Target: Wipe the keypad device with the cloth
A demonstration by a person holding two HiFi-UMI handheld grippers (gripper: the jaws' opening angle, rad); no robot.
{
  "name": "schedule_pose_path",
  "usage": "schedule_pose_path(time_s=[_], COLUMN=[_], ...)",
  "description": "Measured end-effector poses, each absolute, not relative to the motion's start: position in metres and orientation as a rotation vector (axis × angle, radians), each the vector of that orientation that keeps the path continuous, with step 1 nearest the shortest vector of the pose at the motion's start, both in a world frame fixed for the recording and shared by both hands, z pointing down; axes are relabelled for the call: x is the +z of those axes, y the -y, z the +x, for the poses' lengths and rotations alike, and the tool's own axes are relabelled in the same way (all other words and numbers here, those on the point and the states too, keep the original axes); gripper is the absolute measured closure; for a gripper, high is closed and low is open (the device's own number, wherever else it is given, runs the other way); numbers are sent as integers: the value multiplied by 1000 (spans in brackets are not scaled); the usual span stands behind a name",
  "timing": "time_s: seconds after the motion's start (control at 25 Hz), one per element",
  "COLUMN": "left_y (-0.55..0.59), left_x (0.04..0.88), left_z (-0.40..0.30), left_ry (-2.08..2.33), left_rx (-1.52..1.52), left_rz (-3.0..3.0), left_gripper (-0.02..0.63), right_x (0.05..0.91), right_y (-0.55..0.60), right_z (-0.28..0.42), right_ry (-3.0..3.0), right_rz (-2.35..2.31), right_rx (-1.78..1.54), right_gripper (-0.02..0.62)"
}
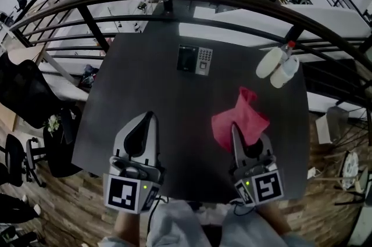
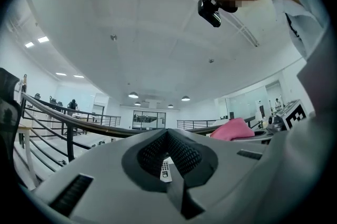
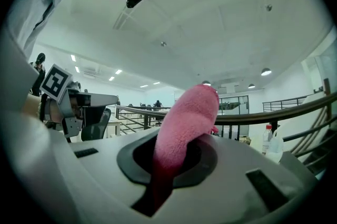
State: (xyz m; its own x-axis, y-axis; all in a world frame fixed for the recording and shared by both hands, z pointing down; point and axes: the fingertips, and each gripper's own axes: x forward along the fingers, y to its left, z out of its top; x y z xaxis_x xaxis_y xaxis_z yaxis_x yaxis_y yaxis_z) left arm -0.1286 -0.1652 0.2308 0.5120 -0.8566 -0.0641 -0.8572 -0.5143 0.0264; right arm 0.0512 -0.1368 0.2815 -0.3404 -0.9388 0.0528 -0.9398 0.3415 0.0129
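The keypad (image 1: 195, 59) lies flat near the middle of the desk's (image 1: 145, 83) far edge, its long side along that edge, screen to the left and keys to the right. The pink cloth (image 1: 241, 118) trails on the desk towards the near right. One end is pinched in the right gripper (image 1: 235, 129), whose jaws are clamped on it. From that gripper the keypad sits ahead and to the left, well apart. The left gripper (image 1: 151, 117), jaws together with nothing between them, hovers by the near edge about as far from the keypad. Two bottles (image 1: 278, 65) lie at the far right corner.
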Motion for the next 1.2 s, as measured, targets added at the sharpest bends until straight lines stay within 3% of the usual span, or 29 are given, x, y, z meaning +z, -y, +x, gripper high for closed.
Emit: schedule_pose_path(time_s=[0.4,1.2], left_y=[229,295], left_x=[264,313], left_z=[-137,-81], left_ry=[-1442,-1453], left_rx=[66,-20], left_rz=[-2775,-2817], left_gripper=[603,603], right_x=[306,379], right_y=[191,288], right_z=[38,90], right_ry=[2406,2272], right_rz=[1869,1805], right_rx=[13,46], right_gripper=[566,565])
